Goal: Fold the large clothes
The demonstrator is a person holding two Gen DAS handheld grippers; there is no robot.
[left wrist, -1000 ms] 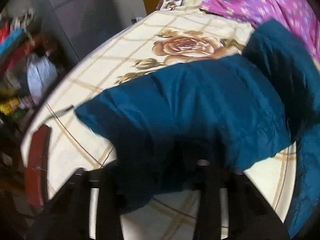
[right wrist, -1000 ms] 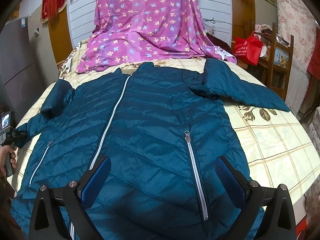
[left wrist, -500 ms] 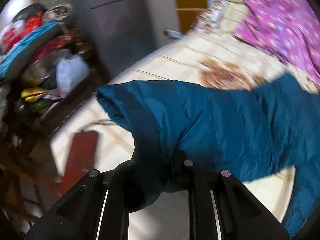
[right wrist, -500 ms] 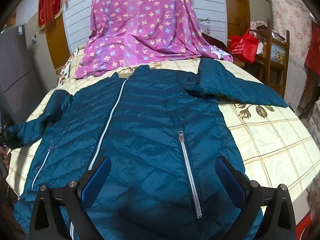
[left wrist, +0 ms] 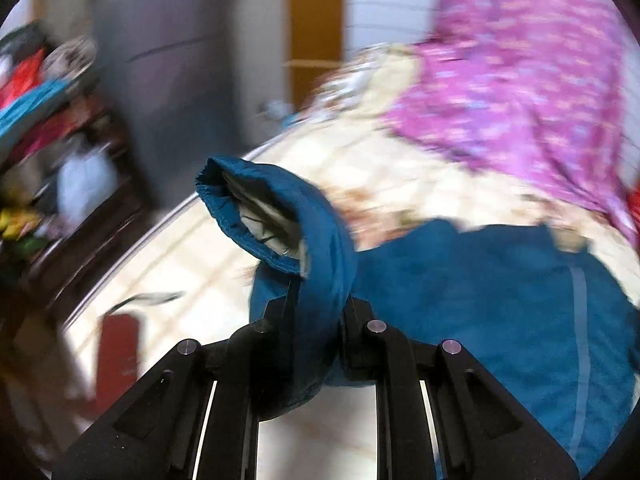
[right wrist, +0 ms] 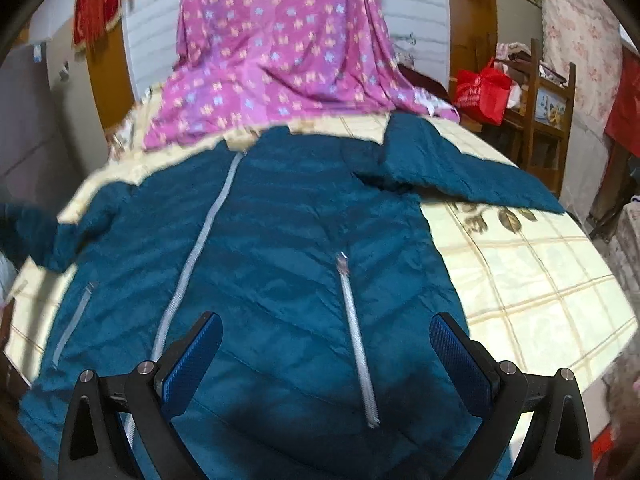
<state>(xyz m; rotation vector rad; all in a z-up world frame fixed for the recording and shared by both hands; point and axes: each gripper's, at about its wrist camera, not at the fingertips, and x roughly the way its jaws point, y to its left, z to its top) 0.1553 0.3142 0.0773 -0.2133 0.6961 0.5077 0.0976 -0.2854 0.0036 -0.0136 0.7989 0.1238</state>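
A bedroom, with a bed (right wrist: 532,280) spread in a cream sheet checked with tan lines and printed with brown roses. A magenta floral cloth (right wrist: 280,52) drapes down from the white slatted wall onto the head of the bed. To the right of the bed a wooden shelf (right wrist: 552,104) stands with a red bag (right wrist: 482,90) beside it; on the other side, in the left wrist view, a grey cabinet (left wrist: 168,64) rises next to cluttered, blurred shelving.

A teal quilted puffer jacket (right wrist: 288,248) lies front-up across the bed, its pale central zipper (right wrist: 200,248) closed and a pocket zipper (right wrist: 356,340) showing on each front panel. The sleeve on the right of the right wrist view (right wrist: 472,176) is stretched out flat over the sheet toward the bed's edge.

The other sleeve (left wrist: 312,248) is lifted off the bed. The left tongs (left wrist: 318,320) are clamped on it a little below the cuff (left wrist: 248,216), their fingers pressed together with the teal fabric bunched between them; the jaws have just been closing on that cloth. The cuff stands up above the fingers, open toward the camera, with its grey lining visible inside. The rest of the sleeve runs down to the jacket's body on the bed.

The right tongs (right wrist: 326,360) stand wide apart above the lower front of the jacket, blue pads (right wrist: 192,360) facing each other with nothing gripped between them.
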